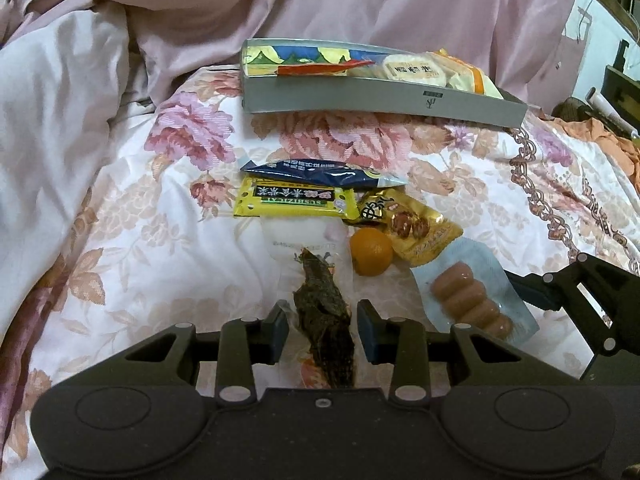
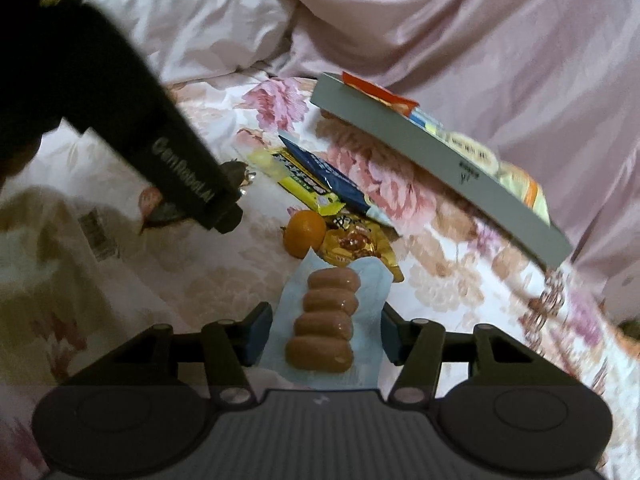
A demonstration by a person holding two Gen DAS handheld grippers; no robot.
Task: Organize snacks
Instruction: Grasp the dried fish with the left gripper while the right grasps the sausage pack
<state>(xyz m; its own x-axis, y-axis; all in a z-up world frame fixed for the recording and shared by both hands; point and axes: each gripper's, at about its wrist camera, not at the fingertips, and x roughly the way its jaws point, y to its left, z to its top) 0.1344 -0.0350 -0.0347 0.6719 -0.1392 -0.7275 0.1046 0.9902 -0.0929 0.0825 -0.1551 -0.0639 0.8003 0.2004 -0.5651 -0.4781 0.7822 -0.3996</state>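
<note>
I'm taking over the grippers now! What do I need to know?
Left gripper: shut on the dark snack packet.
Right gripper: straddles the sausage pack, pads at its edges; grip unclear.
Grey box at the back already holds some snacks.
Left on the bedspread: orange, yellow packet, blue packet, gold packet, plus both packs at the grippers.

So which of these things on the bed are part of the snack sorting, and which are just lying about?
Job: grey box, sausage pack, dark snack pouch, yellow packet, blue packet, golden packet, orange.

Lying about: floral bedspread, pink quilt.
</note>
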